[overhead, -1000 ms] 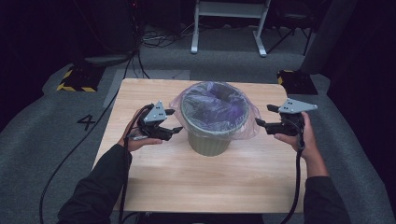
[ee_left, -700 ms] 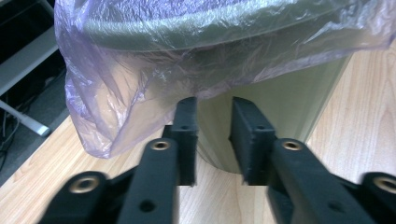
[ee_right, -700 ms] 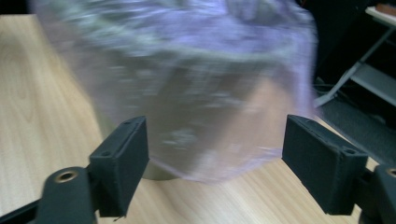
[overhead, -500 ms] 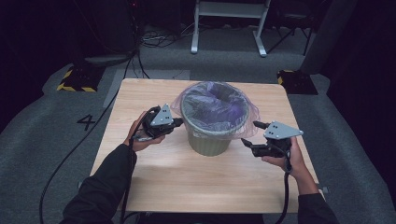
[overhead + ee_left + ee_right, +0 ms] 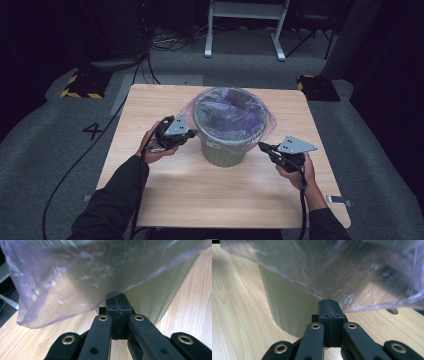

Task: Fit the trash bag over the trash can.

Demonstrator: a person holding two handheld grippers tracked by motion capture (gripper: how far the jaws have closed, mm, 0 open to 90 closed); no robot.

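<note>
Two tools closed, left tool point(image 5: 117, 312) and right tool point(image 5: 329, 315) under bag point(image 5: 227, 112), beside bin point(image 5: 222, 150)

At frame centre, a pale olive-green bin point(image 5: 223, 150) wears a translucent purple liner point(image 5: 231, 114); the light wood-grain table point(image 5: 200, 200) lies below, beside black-and-yellow striped blocks point(image 5: 80, 85) upper left.

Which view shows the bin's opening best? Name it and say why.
The high view: it looks down into the bin, showing its whole rim and the purple liner bag. Both gripper views show the bin's green side wall and the bag's overhanging edge.
</note>
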